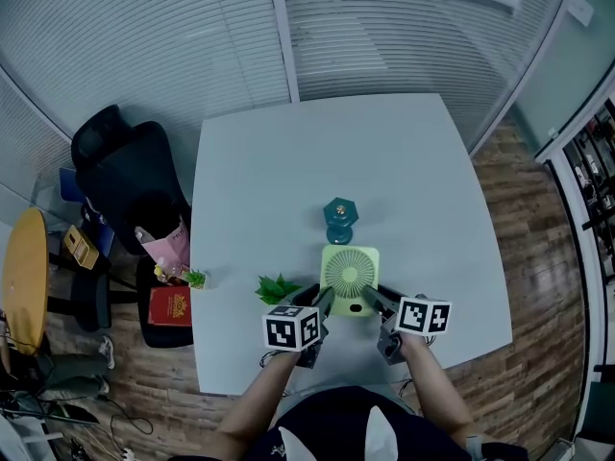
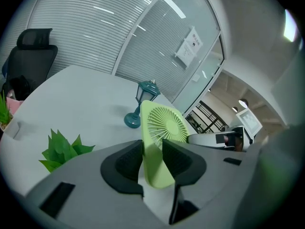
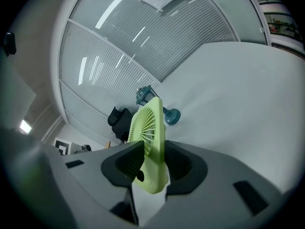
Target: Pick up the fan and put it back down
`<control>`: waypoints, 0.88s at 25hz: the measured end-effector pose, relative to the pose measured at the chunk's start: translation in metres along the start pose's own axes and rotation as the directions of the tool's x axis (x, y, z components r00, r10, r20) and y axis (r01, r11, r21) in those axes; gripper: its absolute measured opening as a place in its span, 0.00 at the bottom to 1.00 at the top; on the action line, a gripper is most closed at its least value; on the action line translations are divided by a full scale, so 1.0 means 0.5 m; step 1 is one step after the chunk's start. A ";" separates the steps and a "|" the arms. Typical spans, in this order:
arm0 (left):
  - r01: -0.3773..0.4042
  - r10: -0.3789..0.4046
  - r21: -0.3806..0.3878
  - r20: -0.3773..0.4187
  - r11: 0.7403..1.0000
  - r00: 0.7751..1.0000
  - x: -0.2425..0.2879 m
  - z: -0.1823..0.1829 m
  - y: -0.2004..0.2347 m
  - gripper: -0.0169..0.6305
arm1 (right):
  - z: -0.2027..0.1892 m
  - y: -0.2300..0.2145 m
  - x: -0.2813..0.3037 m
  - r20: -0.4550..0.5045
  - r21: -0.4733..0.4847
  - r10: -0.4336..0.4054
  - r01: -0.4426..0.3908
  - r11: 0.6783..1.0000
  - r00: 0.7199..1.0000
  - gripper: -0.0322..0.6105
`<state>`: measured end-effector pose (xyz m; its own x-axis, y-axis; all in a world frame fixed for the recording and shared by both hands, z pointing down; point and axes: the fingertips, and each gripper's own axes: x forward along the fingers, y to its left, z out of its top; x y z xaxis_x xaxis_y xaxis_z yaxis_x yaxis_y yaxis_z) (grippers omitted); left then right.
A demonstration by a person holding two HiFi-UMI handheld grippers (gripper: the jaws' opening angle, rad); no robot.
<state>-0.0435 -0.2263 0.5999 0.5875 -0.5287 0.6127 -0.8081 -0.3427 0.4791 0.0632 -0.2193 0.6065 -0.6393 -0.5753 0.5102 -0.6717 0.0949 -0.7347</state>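
Nearest first: got the left tongs (image 1: 324, 303) clenched on the lower left edge of the pale green fan (image 1: 350, 275) and the right tongs (image 1: 371, 302) clenched on its lower right edge, so grasping it from roughly 7 and 5 o'clock at once. Same story in both gripper views: jaws pressing on the thin body front and back, nothing else in between. Holding the fan upright, round grille turned back toward the person. Placed near the front edge of the pale grey desk (image 1: 288, 181), about 6 o'clock from the desk's middle. Honestly can't tell whether resting on the surface or hanging just off it. Just beside the left tongs, at 9 o'clock from the fan, a small bunch of green leaves (image 1: 277, 287) lying on the desk. Straight past the fan at 12 o'clock, near but not touching, a little teal lantern (image 1: 339, 219) standing upright on its round foot. Off the desk, out at 9 to 10 o'clock: a red book-looking thing (image 1: 170, 305), then a pink bag (image 1: 165, 243), then a black office chair (image 1: 125, 176), plus the edge of a yellow round table (image 1: 24, 277) way over at the left. Farthest out, around 12 o'clock, a curved glass wall with blinds (image 1: 192, 36).
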 end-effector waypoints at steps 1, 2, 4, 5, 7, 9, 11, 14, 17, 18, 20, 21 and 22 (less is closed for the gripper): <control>-0.001 0.001 -0.003 -0.005 1.000 1.000 0.002 -0.003 0.003 0.24 | -0.003 -0.003 0.003 -0.004 0.003 -0.001 0.001 1.000 1.000 0.27; -0.003 0.003 -0.007 -0.010 1.000 1.000 0.004 -0.007 0.006 0.24 | -0.006 -0.006 0.006 -0.007 0.007 -0.003 0.003 1.000 1.000 0.27; -0.007 0.007 -0.011 -0.019 1.000 1.000 0.010 -0.014 0.012 0.25 | -0.013 -0.013 0.012 -0.014 0.013 -0.009 0.009 1.000 1.000 0.27; -0.009 0.009 -0.013 -0.025 1.000 1.000 0.013 -0.018 0.016 0.24 | -0.015 -0.016 0.015 -0.018 0.014 -0.012 0.012 1.000 1.000 0.27; -0.013 0.012 -0.018 -0.039 1.000 0.999 0.019 -0.026 0.022 0.25 | -0.022 -0.024 0.021 -0.027 0.018 -0.018 0.018 1.000 0.999 0.27; -0.014 0.013 -0.024 -0.051 1.000 0.999 0.025 -0.034 0.027 0.24 | -0.028 -0.032 0.026 -0.036 0.022 -0.024 0.024 0.999 0.999 0.26; -0.015 0.013 -0.030 -0.060 0.999 0.998 0.031 -0.039 0.032 0.24 | -0.032 -0.038 0.031 -0.043 0.026 -0.029 0.031 0.999 0.999 0.27; -0.013 0.011 -0.032 -0.071 0.999 0.997 0.040 -0.046 0.037 0.24 | -0.036 -0.047 0.037 -0.050 0.032 -0.038 0.040 0.999 0.998 0.27; -0.012 0.009 -0.037 -0.081 0.999 0.997 0.048 -0.053 0.042 0.24 | -0.041 -0.056 0.042 -0.057 0.039 -0.045 0.048 0.998 0.997 0.27; -0.011 0.008 -0.039 -0.084 0.999 0.996 0.051 -0.056 0.044 0.24 | -0.043 -0.059 0.043 -0.059 0.041 -0.048 0.050 0.998 0.997 0.27; -0.013 0.009 -0.043 -0.095 0.999 0.995 0.055 -0.063 0.047 0.24 | -0.048 -0.065 0.047 -0.067 0.046 -0.053 0.056 0.997 0.996 0.27; -0.015 0.010 -0.043 -0.101 0.999 0.995 0.057 -0.068 0.050 0.24 | -0.052 -0.067 0.049 -0.070 0.049 -0.056 0.060 0.997 0.996 0.27; -0.017 0.012 -0.044 -0.107 0.999 0.994 0.059 -0.072 0.053 0.25 | -0.055 -0.070 0.051 -0.074 0.051 -0.059 0.063 0.997 0.996 0.27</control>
<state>-0.0460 -0.2229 0.6530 0.5792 -0.4463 0.6822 -0.8150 -0.2993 0.4962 0.0602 -0.2147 0.6575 -0.6245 -0.5183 0.5842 -0.6907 0.0173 -0.7229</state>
